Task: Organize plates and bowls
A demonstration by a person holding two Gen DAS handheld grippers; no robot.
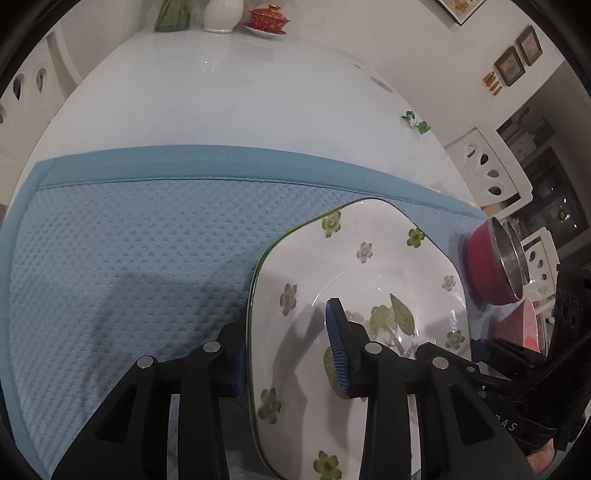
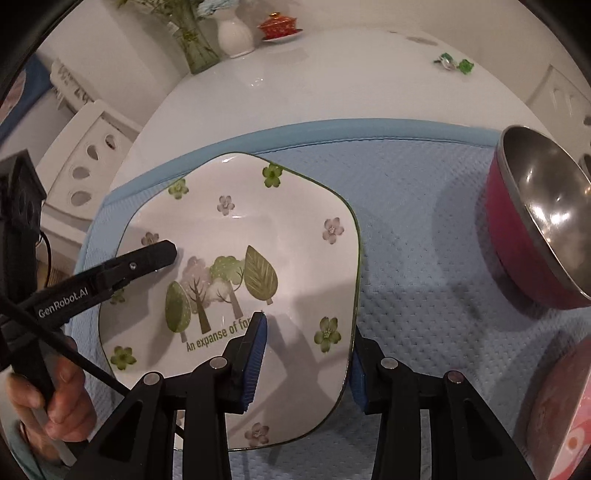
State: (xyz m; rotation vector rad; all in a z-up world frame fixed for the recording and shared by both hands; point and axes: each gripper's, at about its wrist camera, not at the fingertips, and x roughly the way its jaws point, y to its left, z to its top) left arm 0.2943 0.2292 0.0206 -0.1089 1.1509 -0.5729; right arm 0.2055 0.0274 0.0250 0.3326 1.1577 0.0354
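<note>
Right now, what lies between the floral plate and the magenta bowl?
Only bare blue mat separates the floral plate from the magenta bowl; the right wrist view shows it.

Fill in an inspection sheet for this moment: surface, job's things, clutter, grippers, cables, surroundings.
Surface: white table with a blue quilted mat laid on it.
Job's things: floral plate on the mat; magenta bowl with steel inside, tilted, to its right; pink dish partly in view at the near right.
Clutter: red lidded cup, white vase, glass vase at the far edge; green trinkets.
Grippers: left gripper astride the plate's left rim; right gripper astride its right rim; contact of the pads cannot be told.
Cables: black cable by the hand.
Surroundings: white chairs, framed pictures.
</note>
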